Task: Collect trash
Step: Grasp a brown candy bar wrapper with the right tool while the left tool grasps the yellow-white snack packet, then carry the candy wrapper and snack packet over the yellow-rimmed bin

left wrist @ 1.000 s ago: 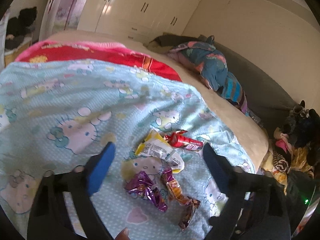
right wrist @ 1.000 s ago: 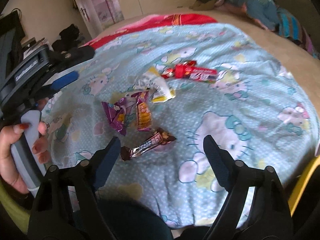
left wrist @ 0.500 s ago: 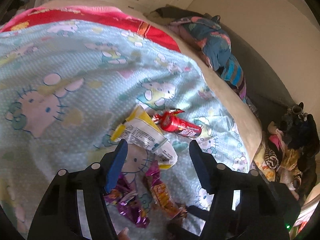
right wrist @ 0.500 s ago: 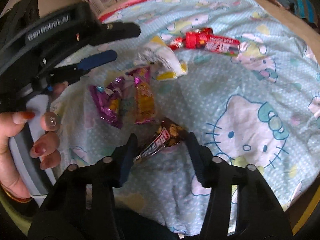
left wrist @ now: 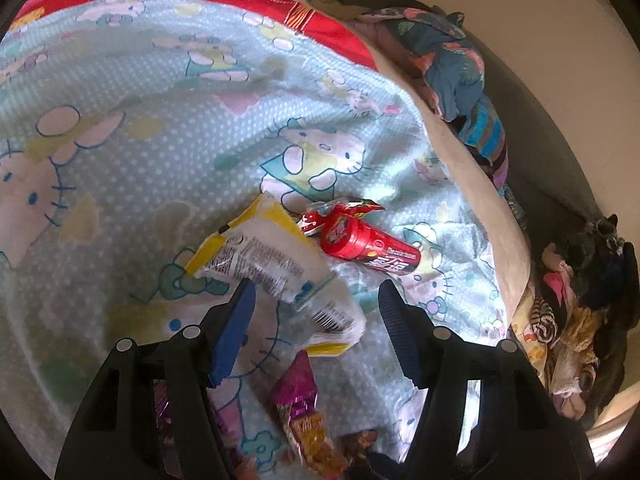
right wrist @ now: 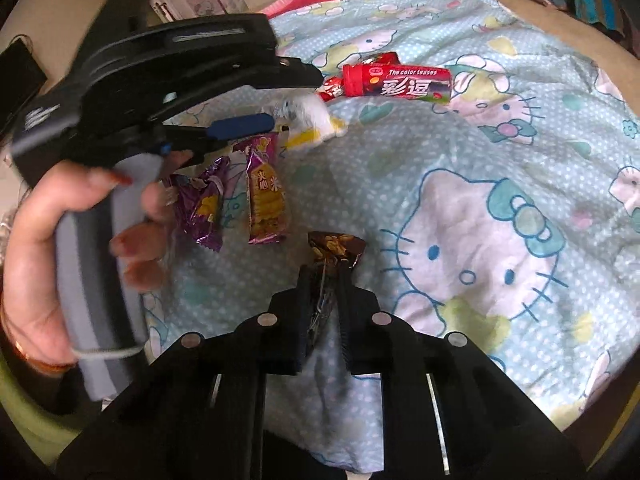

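Your right gripper point(right wrist: 322, 280) has clamped shut on the brown candy wrapper point(right wrist: 335, 245), which lay loose a second ago. Your left gripper point(left wrist: 314, 300) has dropped lower, jaws apart over the white-and-yellow wrapper point(left wrist: 264, 260). The red candy tube point(left wrist: 366, 245) lies just beyond; purple wrapper point(right wrist: 202, 208) and orange wrapper point(right wrist: 266, 196) rest on the Hello Kitty blanket point(right wrist: 480, 208).

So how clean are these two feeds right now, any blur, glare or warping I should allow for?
Left wrist view: sharp in the middle, barcode on the white wrapper readable, bed edge bowed by the fisheye, wall at top right washed out. Right wrist view: left gripper smeared by motion blur, red tube text crisp, brown wrapper clear between the right gripper fingers.
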Available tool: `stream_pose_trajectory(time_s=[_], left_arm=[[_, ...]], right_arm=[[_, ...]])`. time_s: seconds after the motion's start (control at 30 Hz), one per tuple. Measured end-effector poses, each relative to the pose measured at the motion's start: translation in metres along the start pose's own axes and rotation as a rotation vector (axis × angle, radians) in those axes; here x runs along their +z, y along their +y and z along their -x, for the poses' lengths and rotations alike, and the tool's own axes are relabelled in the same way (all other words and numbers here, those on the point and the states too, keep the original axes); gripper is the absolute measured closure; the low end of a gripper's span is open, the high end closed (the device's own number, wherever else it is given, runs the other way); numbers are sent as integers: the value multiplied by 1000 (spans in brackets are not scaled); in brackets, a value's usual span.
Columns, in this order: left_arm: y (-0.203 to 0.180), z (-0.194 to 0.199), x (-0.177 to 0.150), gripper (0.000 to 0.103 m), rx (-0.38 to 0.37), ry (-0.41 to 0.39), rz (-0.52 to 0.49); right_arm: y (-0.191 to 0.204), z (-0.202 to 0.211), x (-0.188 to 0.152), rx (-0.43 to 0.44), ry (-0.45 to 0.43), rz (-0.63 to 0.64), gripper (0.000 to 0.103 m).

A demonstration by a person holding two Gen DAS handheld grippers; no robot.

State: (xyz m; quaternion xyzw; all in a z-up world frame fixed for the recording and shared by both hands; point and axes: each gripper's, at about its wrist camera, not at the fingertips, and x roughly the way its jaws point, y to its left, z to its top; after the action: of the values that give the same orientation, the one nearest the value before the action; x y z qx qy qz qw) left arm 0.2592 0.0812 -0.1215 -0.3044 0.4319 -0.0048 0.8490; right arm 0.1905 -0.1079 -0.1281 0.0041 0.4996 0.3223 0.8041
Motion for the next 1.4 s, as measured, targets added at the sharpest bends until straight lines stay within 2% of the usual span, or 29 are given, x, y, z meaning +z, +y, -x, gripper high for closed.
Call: stream_pose_trajectory(time_s=[0.07,0.17,0.2,0.37,0.57,0.97,1.13,1.4], left_arm=[[2,-5,2,43,-1,11,18],[3,-11,3,55,11,18,23],[4,-11,3,64,1,17,26],[1,-5,-2,73,-18,0,5],[-12,32,-14,74,-109,-105,-40],[-20,109,-25,74,-151,-286,-114],[-21,132,-32,74,-161,-316,-133],[-43,146,-45,74,-191,-319,-201]], right_arm=[[-1,5,-4,-6,-17,-3,94],[-8,19,-10,-11,-58,-14,95],[-10,22,-12,-12,-71,-17,95],[-19,39,-21,-20,-133,-52,95],[-23,53,-19,-24,-181,-73,95],[-20,76,-23,-33,-256,-77,96],[-18,87,-23,-32,-286,-76,95],[-12,110,-26,-43,-330,-61,95]])
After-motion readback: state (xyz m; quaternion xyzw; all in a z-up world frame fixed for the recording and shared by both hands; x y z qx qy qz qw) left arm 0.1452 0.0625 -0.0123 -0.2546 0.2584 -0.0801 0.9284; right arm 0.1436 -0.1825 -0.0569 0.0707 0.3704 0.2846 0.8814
